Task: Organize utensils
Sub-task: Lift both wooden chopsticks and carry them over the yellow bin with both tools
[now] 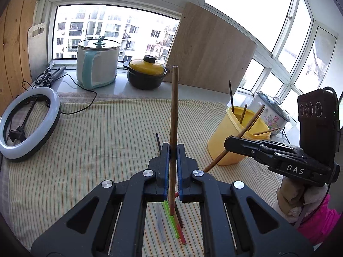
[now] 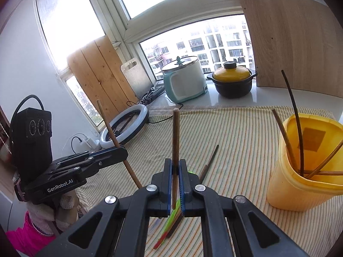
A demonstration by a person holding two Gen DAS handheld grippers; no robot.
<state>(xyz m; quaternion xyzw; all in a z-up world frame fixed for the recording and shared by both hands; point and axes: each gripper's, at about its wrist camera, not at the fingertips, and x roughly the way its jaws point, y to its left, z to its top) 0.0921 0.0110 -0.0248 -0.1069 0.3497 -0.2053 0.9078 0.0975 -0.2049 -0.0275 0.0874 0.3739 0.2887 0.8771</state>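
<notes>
Jaws of both tools are clamped, each on a single brown wooden chopstick. The left gripper (image 1: 173, 150) pinches its chopstick (image 1: 174, 107) near the lower half, so the long end stands almost upright above the blue pads (image 1: 166, 167) and the short end hangs toward the cloth. The right gripper (image 2: 175, 167) holds its own chopstick (image 2: 175, 139) the same way, seen from the side in the left view as a stick slanting through closed jaws. Holding each stick part-way along, clear of the surface, looks meant to let the free end be tipped down into a container.

That container, a yellow plastic tub (image 2: 300, 184), stands on the striped cloth (image 1: 96, 132) covering the counter, just to the right of both tools. Several chopsticks already lean inside it against its rim, so the sorting seems part done.

Below the jaws, a loose cluster of remaining sticks (image 1: 175, 224) lies flat on the cloth: green, red, dark and one pale, some crossing. They appear to be next.

Farther out sit a ring light (image 1: 27, 124), a pale blue cooker (image 1: 96, 64) and a yellow-lidded pot (image 1: 146, 72) by the window.
</notes>
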